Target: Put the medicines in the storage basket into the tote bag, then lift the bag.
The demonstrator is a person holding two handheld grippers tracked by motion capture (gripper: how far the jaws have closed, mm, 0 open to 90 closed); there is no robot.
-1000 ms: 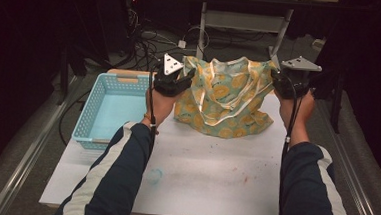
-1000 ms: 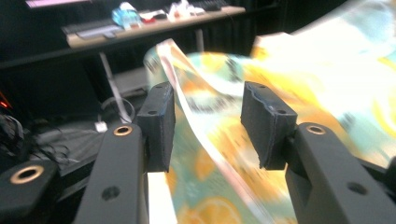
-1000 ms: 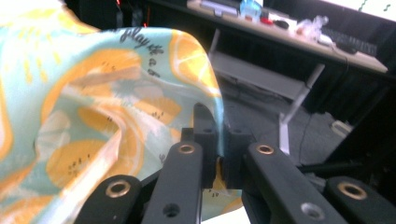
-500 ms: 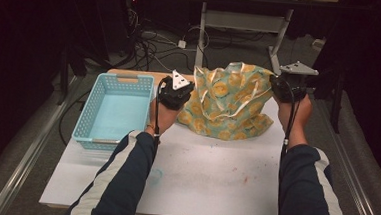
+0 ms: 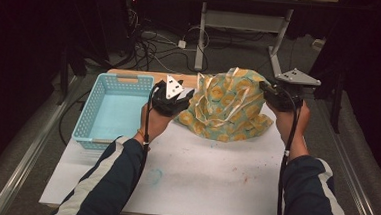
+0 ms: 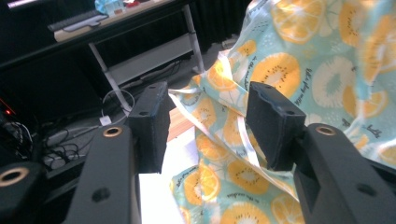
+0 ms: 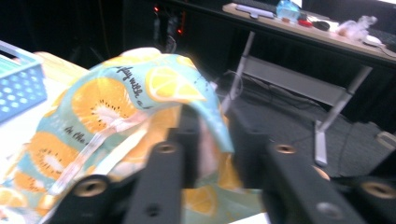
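A teal cloth printed with orange citrus slices (image 5: 228, 107) lies bunched at the back of the white table (image 5: 199, 178); its right side is held up. My right gripper (image 5: 266, 88) is shut on the cloth's upper right edge, and the right gripper view shows that edge (image 7: 187, 88) pinched between the jaws of the gripper (image 7: 210, 128). My left gripper (image 5: 187, 95) hovers just left of the cloth, open. In the left gripper view the gripper (image 6: 205, 116) holds nothing, with the cloth (image 6: 299, 70) and a pale strap (image 6: 243, 135) beyond its jaws.
A light blue plastic basket (image 5: 125, 77) sits empty on the table's left side, close to my left hand. Behind the table stand a metal desk frame (image 5: 244, 20) and cables on the floor (image 5: 152, 45). Faint blue and red stains mark the tabletop.
My left gripper let go of the cloth's left corner and dropped down toward the table. The cloth's left side slumped into a heap. The right gripper kept its hold.
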